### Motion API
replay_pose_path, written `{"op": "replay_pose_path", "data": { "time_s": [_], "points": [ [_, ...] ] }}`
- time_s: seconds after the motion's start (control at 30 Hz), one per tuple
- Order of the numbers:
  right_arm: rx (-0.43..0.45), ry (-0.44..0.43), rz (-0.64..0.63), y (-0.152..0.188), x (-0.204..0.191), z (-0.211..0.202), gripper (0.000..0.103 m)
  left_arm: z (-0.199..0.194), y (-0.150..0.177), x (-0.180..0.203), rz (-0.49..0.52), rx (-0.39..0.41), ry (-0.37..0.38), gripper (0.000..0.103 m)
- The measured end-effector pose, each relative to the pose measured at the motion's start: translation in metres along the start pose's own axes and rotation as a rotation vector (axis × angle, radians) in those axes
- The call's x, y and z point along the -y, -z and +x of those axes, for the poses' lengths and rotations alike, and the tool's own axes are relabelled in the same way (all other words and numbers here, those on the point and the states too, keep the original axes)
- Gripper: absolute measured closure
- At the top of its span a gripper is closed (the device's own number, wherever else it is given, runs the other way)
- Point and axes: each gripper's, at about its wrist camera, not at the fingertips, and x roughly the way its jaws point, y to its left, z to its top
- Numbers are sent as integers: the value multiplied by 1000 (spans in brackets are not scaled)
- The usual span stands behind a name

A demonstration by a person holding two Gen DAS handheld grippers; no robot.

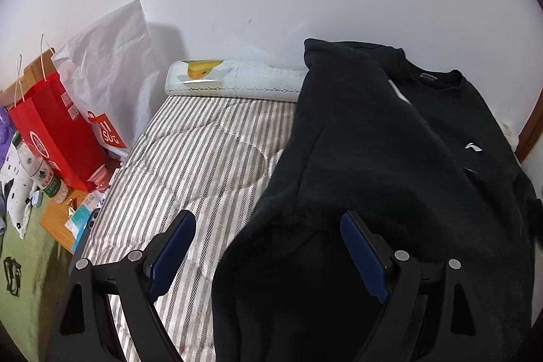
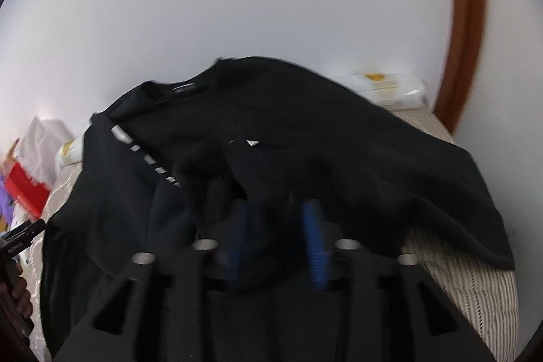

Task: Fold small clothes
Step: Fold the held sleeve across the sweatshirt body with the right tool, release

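A black sweatshirt (image 1: 390,151) with small white marks lies on the striped bed, collar toward the wall. My left gripper (image 1: 268,222) is open, its blue pads wide apart, with the sweatshirt's left edge lying between them. In the right wrist view the sweatshirt (image 2: 305,131) is bunched up and the picture is blurred. My right gripper (image 2: 276,209) has its blue pads partly apart with black cloth bunched between them; a firm hold does not show. The left gripper's tip (image 2: 23,233) shows at the left edge there.
The bed has a grey and white striped cover (image 1: 190,158) against a white wall. A white pillow (image 1: 234,78) lies at the wall. Left of the bed stand a red bag (image 1: 57,131), a white bag (image 1: 108,73) and a bottle (image 1: 40,172). A brown wooden frame (image 2: 468,22) rises at right.
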Motion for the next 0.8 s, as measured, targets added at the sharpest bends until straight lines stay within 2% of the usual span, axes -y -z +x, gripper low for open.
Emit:
{"op": "replay_pose_path", "data": {
  "time_s": [0.1,0.17,0.27,0.43,0.63,0.67,0.7,0.73,0.77,0.8],
  "points": [
    [54,4,1,1,13,-15,43,7,-3,-1,-6,3,9,16],
    [54,-5,-16,-1,15,-19,42,12,-4,0,-12,2,13,16],
    [40,-28,-46,-1,11,-12,33,19,-5,5,-14,-2,19,16],
    [-43,-80,-36,1,1,29,30,25,-2,10,-10,-11,29,16],
    [-160,-46,-61,14,-15,84,31,36,-1,21,40,-24,4,16],
    [-152,-22,-81,14,-19,87,40,38,-1,22,46,-26,-13,16],
    [-141,-11,-112,13,-24,87,68,42,0,22,49,-32,-35,16],
    [-135,-24,-137,11,-28,87,85,46,0,21,44,-39,-46,16],
    [-134,-46,-159,7,-32,87,91,48,0,19,32,-42,-51,16],
    [-118,-50,-172,3,-34,84,93,51,0,16,14,-45,-57,16]
  ]
}}
